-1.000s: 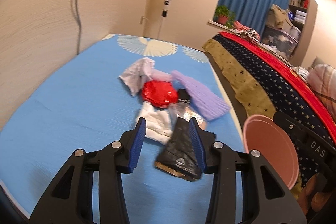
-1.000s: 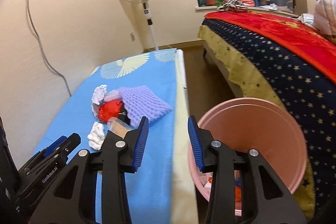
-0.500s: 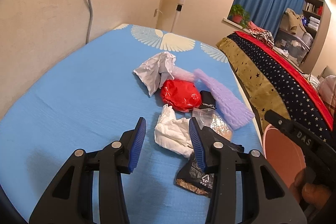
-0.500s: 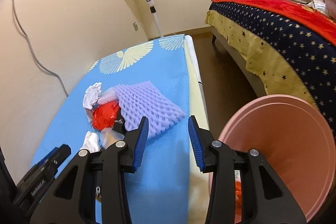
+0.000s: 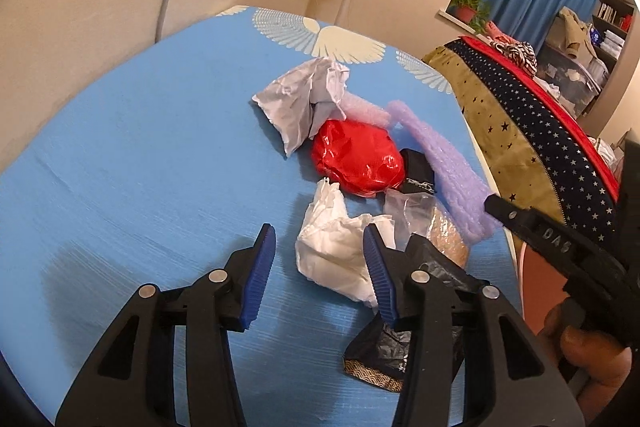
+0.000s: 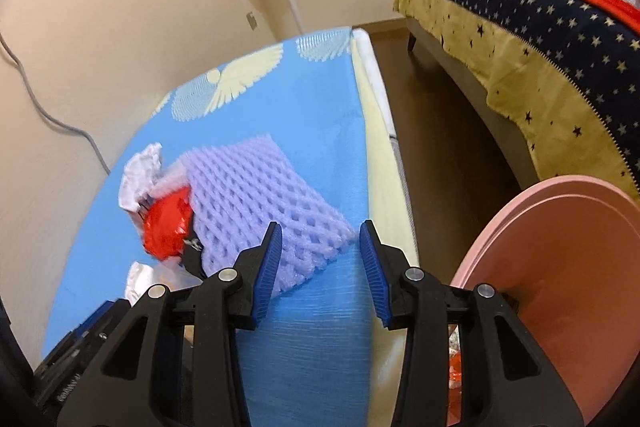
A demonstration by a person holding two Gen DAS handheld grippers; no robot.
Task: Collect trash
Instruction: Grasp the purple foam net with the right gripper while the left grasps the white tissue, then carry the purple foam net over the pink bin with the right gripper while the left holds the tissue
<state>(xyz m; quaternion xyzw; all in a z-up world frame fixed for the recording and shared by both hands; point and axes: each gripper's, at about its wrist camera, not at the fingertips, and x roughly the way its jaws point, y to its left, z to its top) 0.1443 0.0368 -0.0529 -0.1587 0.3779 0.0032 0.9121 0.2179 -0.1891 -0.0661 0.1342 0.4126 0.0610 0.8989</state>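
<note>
Item: trash heap at centre frame on the blue mat (image 5: 140, 155). White tissue wad (image 5: 336, 251), soft, light; I judged a pinch on its bulk best. Purple foam net (image 6: 256, 203), springy; take its near corner. My left gripper (image 5: 320, 267) and right gripper (image 6: 320, 263) stood open, empty. Only the right view showed the pink bin (image 6: 560, 267), lower right.

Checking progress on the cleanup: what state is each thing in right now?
Left claw: open, empty.
Right claw: open, empty.
White tissue: crumpled, on the blue mat.
Red wrapper: crumpled, uncollected.
Purple foam net: lying flat.
Pink bin: uncovered.
</note>
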